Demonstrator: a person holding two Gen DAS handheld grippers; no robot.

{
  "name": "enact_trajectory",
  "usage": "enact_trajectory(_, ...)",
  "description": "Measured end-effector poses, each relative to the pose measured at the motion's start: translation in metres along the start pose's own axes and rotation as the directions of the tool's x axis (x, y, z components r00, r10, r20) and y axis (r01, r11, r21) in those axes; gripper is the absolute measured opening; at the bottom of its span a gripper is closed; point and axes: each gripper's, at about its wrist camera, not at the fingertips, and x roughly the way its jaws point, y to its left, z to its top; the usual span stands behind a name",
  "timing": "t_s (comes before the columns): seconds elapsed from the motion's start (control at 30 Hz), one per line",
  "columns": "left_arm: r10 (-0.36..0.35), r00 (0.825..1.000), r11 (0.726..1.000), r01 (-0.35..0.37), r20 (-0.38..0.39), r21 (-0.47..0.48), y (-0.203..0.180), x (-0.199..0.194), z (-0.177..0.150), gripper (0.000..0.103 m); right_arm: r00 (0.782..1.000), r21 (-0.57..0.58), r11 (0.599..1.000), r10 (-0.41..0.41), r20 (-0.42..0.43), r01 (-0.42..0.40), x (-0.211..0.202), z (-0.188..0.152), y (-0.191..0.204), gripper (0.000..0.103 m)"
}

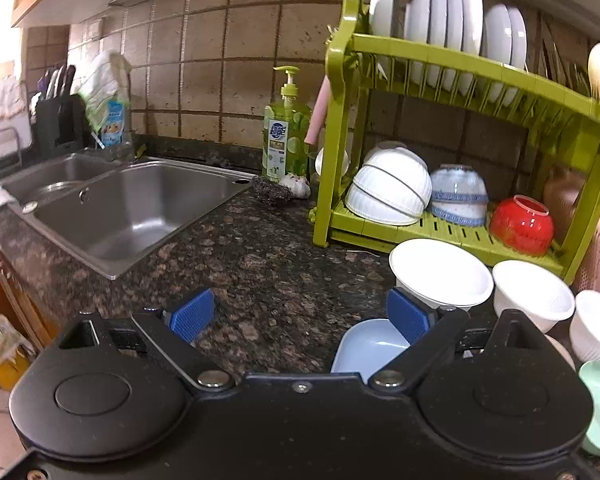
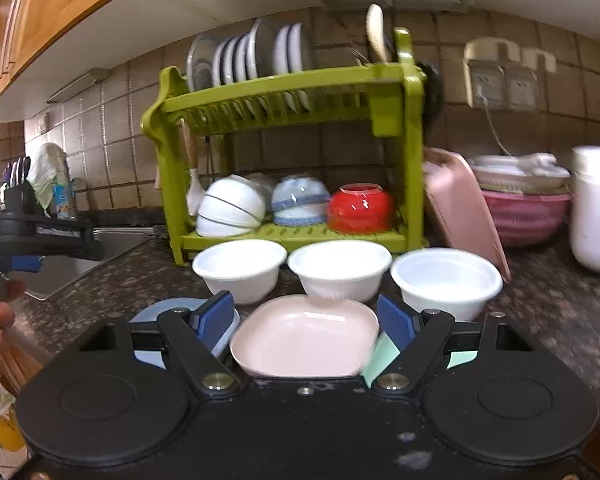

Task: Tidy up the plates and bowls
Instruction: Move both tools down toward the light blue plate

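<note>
Start of the sort: both claws spread wide, empty. Right claw (image 2: 306,320) poised over pink plate (image 2: 306,336) on tabletop (image 1: 260,264). Next: lower, pinch its rim.

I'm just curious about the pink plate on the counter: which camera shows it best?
The right wrist view: the pink plate lies whole and centred on the counter between the open right gripper fingers, in front of three white bowls. The left wrist view does not show it; only the blue plate and a green one's edge appear.
</note>
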Motion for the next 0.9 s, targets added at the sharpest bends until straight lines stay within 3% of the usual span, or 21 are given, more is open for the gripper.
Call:
enact_trajectory(0.13, 0.024, 1.000, 0.998, -0.024, 0.005, 0.053, -0.006, 0.010, 0.013, 0.093, 0.998, 0.026, 0.998, 0.058, -0.031, -0.057, 0.019, 0.020, 0.001, 0.071)
enact_trajectory(0.33, -0.005, 0.999, 0.999, 0.006, -0.032, 0.045, -0.008, 0.023, 0.020, 0.089, 0.993, 0.039, 0.994, 0.106, -0.044, -0.104, 0.049, 0.041, 0.006, 0.070)
enact_trajectory(0.43, -0.010, 0.998, 0.998, 0.014, -0.068, 0.056, -0.009, 0.030, 0.015, 0.089, 0.995, 0.001, 0.996, 0.091, -0.032, -0.091, 0.062, 0.037, 0.010, 0.070)
enact_trajectory(0.77, -0.027, 0.982, 0.992, 0.050, -0.188, 0.117, -0.011, 0.052, -0.004, 0.089, 0.979, -0.012, 0.992, 0.123, -0.164, -0.127, 0.102, 0.009, 0.017, 0.070)
enact_trajectory(0.9, -0.049, 0.970, 0.991, 0.077, -0.238, 0.110, -0.009, 0.061, -0.009, 0.086, 0.966, 0.032, 0.988, 0.157, -0.207, -0.154, 0.101, 0.004, 0.017, 0.060)
